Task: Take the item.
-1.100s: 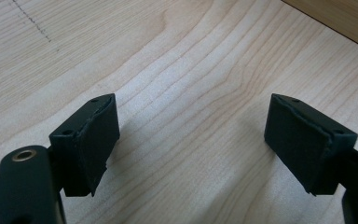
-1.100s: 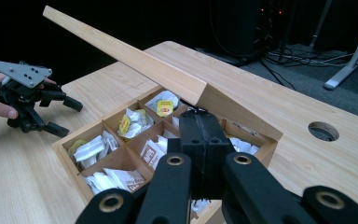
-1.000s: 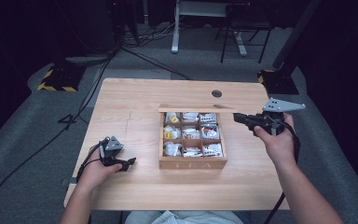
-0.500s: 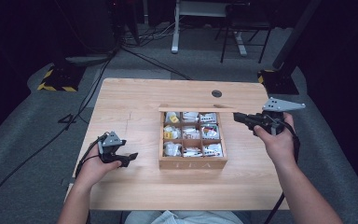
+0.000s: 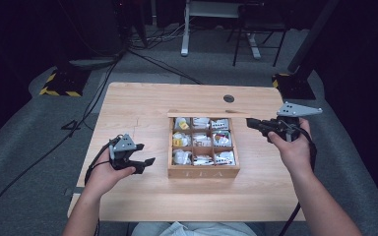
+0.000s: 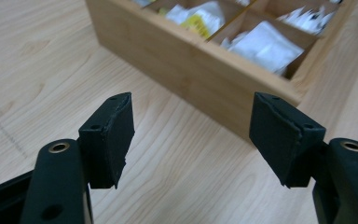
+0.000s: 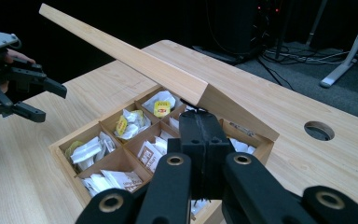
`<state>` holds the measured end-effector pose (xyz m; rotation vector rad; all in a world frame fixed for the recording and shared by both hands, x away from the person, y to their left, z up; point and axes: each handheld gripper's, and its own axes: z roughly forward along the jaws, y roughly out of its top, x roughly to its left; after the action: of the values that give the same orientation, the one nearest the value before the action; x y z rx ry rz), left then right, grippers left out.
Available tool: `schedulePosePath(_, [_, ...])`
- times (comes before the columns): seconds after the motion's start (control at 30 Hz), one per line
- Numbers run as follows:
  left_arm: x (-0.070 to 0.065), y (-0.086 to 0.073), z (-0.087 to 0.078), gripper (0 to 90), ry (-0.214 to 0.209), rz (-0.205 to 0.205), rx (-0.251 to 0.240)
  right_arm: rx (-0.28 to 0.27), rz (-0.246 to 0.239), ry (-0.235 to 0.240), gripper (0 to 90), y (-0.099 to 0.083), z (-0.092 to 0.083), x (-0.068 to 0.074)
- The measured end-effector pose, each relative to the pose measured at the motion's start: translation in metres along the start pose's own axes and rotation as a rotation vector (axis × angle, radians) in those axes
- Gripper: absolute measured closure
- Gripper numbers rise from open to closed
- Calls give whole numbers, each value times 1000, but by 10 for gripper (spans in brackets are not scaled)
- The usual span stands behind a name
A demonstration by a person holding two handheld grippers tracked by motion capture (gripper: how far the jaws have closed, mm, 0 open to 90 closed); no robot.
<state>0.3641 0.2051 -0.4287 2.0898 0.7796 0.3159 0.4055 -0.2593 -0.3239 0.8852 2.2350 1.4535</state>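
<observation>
A wooden tea box [image 5: 204,172] with nine compartments of tea bags [image 5: 202,140] sits mid-table, its lid [image 5: 209,113] raised at the far side. My right gripper [image 5: 250,123] is shut with nothing between its jaws, its tip by the lid's right end; I cannot tell if it touches. In the right gripper view the shut jaws [image 7: 200,121] point under the tilted lid [image 7: 135,60]. My left gripper [image 5: 145,166] hovers left of the box, open and holding nothing; its jaws have just been closing a little. The left gripper view shows it [image 6: 191,140] facing the box wall [image 6: 205,60].
A round cable hole [image 5: 229,98] lies in the tabletop behind the box. Bare wood spreads left and in front of the box. Beyond the table are floor cables, a yellow-and-black striped base [image 5: 59,86] and furniture legs [image 5: 184,29].
The left gripper has lifted off the table and drifted slightly toward the box, its jaws a bit narrower. The right gripper and lid have stayed put.
</observation>
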Motion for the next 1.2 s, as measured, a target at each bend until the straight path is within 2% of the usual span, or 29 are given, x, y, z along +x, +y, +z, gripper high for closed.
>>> schedulePosePath(0.23, [-18,21,0,332,-45,39,-8,1,1,2,900,0,0,0])
schedulePosePath(0.3, [-24,28,1,337,-70,56,-17,1,1,2,900,0,0,0])
schedulePosePath(0.67, [-44,52,22,344,-132,114,1,3,1,10,900,0,0,0])
schedulePosePath(0.97, [-52,61,36,344,-165,125,-7,-1,5,15,900,-1,1,-1])
schedulePosePath(1.2, [-54,65,45,347,-173,110,-22,-2,5,21,900,0,2,0])
